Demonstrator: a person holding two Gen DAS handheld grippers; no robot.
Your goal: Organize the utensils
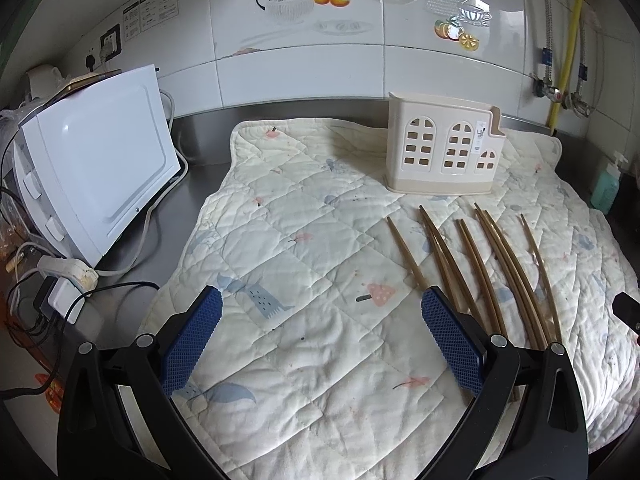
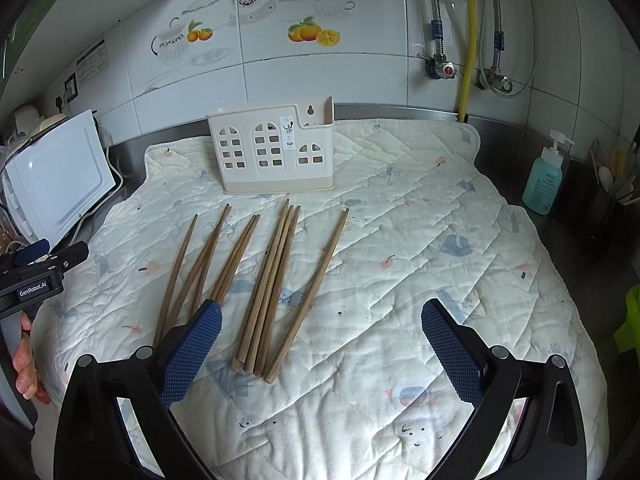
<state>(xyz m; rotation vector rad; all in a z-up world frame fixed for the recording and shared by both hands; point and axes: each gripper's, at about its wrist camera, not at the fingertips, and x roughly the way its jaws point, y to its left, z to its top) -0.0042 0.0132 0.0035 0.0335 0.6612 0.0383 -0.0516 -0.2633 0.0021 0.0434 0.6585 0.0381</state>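
Wooden chopsticks lie loose on a quilted mat, fanned out side by side with their thin ends pointing toward the back wall. Some touch or cross each other in small bunches; one on the right lies a little apart from the rest. Just behind their tips stands a cream utensil holder shaped like a house with window cut-outs, upright on the mat near its rear edge.

The right gripper hovers low over the near part of the mat, its blue-padded fingers spread wide and gripping nothing; the thick ends of the chopsticks lie between and just ahead of them. The left gripper hangs over the mat to the left of the chopsticks, its fingers equally wide apart and empty, the right-hand finger overlapping the leftmost sticks in view.

The mat covers a steel tabletop. A white appliance sits at the left, and a teal pump bottle at the right.
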